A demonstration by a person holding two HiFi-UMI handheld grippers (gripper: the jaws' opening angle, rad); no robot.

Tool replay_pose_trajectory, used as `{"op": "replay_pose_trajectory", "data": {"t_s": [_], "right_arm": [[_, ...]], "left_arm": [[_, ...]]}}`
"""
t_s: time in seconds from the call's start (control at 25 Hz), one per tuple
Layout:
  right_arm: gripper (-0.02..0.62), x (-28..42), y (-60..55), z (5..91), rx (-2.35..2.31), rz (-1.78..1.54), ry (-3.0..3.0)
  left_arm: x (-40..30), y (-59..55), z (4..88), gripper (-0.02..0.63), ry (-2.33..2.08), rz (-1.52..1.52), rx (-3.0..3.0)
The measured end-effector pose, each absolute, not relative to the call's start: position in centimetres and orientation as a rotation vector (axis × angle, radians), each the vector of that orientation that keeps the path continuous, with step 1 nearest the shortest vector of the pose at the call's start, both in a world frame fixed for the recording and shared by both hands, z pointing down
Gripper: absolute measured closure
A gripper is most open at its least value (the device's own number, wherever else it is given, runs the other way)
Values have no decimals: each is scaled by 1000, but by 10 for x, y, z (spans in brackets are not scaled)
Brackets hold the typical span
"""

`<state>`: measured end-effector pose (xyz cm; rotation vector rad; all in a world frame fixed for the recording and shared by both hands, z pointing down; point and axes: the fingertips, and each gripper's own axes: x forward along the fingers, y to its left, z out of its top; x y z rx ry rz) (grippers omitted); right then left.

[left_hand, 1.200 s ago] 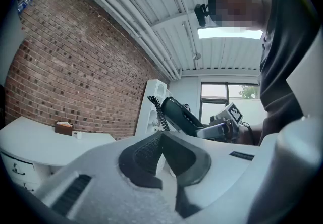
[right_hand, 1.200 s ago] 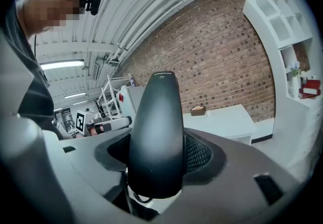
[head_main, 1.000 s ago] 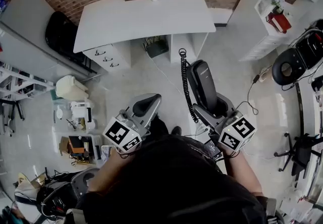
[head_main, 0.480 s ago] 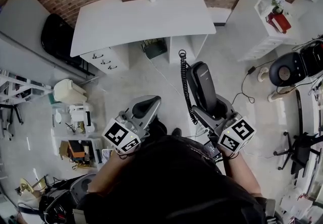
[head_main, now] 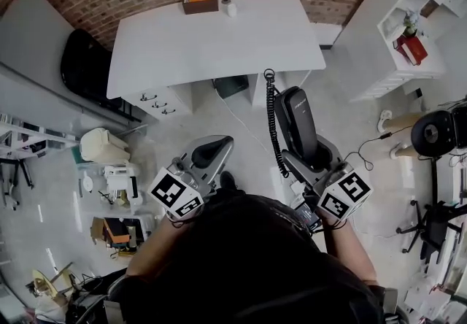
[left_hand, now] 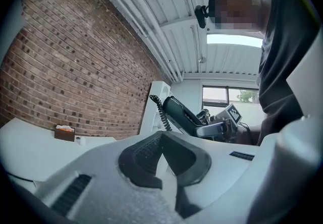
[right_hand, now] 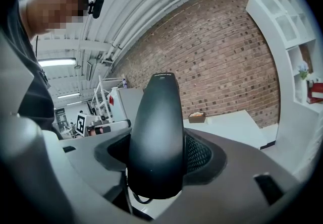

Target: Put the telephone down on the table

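Note:
My right gripper (head_main: 318, 157) is shut on a black telephone handset (head_main: 295, 124) that sticks up and forward from its jaws, a coiled black cord (head_main: 272, 118) hanging along its left side. In the right gripper view the handset (right_hand: 155, 132) fills the gap between the pads. My left gripper (head_main: 210, 152) is held level beside it, shut with nothing between its pads (left_hand: 151, 155). The white table (head_main: 211, 34) stands ahead against the brick wall, some way beyond both grippers. From the left gripper view the handset (left_hand: 182, 113) shows to the right.
A brown box (head_main: 200, 0) and a small white roll (head_main: 230, 6) sit at the table's far edge. Drawers (head_main: 155, 100) hang under its left side. White shelves (head_main: 419, 23) stand at right, a black chair (head_main: 444, 133) and cables on the floor, clutter at left.
The table has come lower in the head view and the floor things at right have shifted, so I have moved closer. Both grippers keep their pose, the handset still held.

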<state>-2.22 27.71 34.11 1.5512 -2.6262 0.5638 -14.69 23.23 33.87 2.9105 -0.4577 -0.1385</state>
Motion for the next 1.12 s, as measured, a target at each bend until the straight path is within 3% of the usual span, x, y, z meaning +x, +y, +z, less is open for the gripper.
{"op": "replay_pose_trajectory", "data": {"t_s": [0.56, 1.12], "right_arm": [[322, -50, 188, 341, 1616, 585, -2592], [322, 2, 126, 344, 1546, 574, -2618]], "left_arm": [[-198, 145, 336, 598, -429, -125, 2905], [-149, 97, 341, 598, -473, -118, 2893]]}}
